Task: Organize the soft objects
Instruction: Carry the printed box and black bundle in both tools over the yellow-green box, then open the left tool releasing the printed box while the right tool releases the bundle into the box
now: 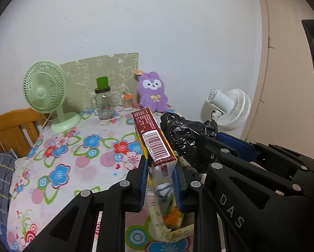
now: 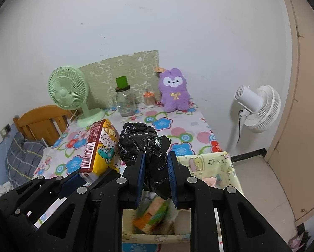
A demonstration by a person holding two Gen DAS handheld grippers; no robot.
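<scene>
**Item: tidy-up of soft goods, mid-carry**

**Held, left gripper** (image 1: 160, 180): clenched on a tissue pack (image 1: 155, 140), maroon barcode side up, cartoon print on the yellow face. Pack sits centre of frame in the left wrist view and pokes forward past the tips.

**Held, right gripper** (image 2: 156, 177): clenched on a crumpled black plastic bag (image 2: 144, 145), lower centre of frame in the right wrist view. Bag bulges above and below the pads.

**Destination (judged):** fabric storage bin (image 2: 224, 163), pale yellow w/ cartoon print, bottom centre-right of frame, directly under both grippers. Already holds at least one orange-green packet (image 2: 150, 214); rest of contents blurred, can't ID.

**Progress:** approx. midway. Some items binned; two in hand, not yet released. Still out on the floral tablecloth (image 1: 77, 153): purple plush bunny (image 1: 151, 93), upper centre, upright against the wall. Prob. the next soft item.

**Not task items:** green desk fan (image 1: 45, 92), glass jar w/ green lid (image 1: 103, 103), white fan (image 1: 230, 109) at right, off the table.

**Pose:** both grippers side by side, nearly touching, angled forward and down over the bin mouth. Left one lies to the left of the right.
</scene>
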